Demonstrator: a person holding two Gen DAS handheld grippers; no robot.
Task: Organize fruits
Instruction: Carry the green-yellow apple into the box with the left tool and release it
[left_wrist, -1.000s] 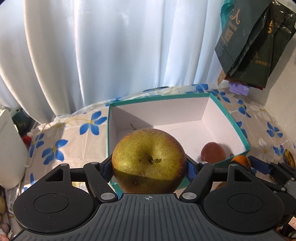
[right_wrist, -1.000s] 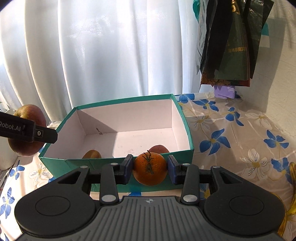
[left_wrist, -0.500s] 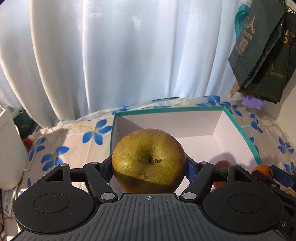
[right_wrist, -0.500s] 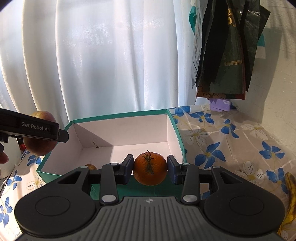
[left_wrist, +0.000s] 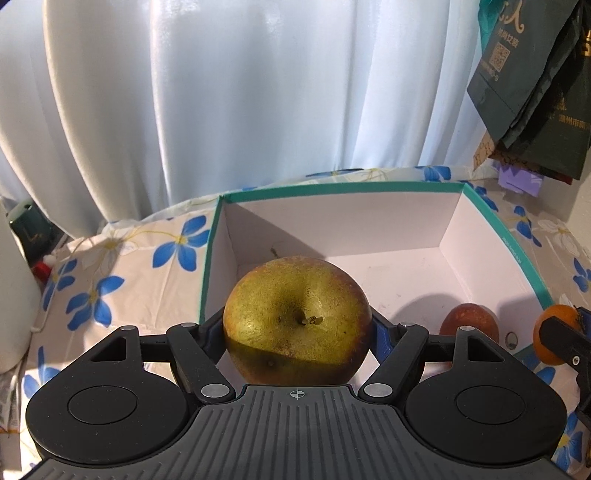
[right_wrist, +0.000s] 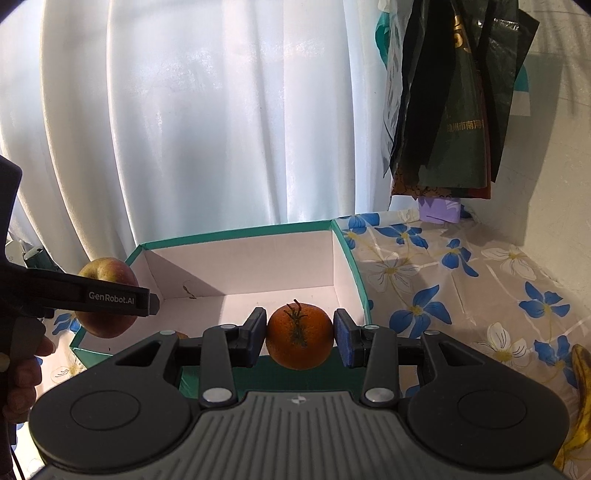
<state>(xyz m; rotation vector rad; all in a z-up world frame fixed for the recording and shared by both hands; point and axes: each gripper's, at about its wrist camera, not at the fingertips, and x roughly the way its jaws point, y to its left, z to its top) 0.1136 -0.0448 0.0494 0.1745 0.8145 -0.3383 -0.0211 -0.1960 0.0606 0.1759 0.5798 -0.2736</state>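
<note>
My left gripper (left_wrist: 297, 325) is shut on a large yellow-green apple (left_wrist: 295, 317) and holds it above the near left part of the teal box (left_wrist: 332, 186). My right gripper (right_wrist: 300, 334) is shut on an orange tangerine (right_wrist: 299, 334) above the box's (right_wrist: 236, 233) near right wall. A small reddish-brown fruit (left_wrist: 469, 321) lies on the box's white floor. The right wrist view shows the left gripper's finger (right_wrist: 110, 297) across the apple (right_wrist: 107, 273). The left wrist view shows the tangerine (left_wrist: 554, 332) at the right edge.
The box stands on a flowered cloth (right_wrist: 443, 280) before a white curtain (left_wrist: 258, 92). Dark bags (right_wrist: 450, 92) hang at the back right over a purple thing (right_wrist: 439, 208). A banana (right_wrist: 581, 398) lies at the right edge. A white object (left_wrist: 14, 314) stands at the left.
Both grippers have risen and moved forward over the box with their fruits. The box looks lower and nearer in both views.
</note>
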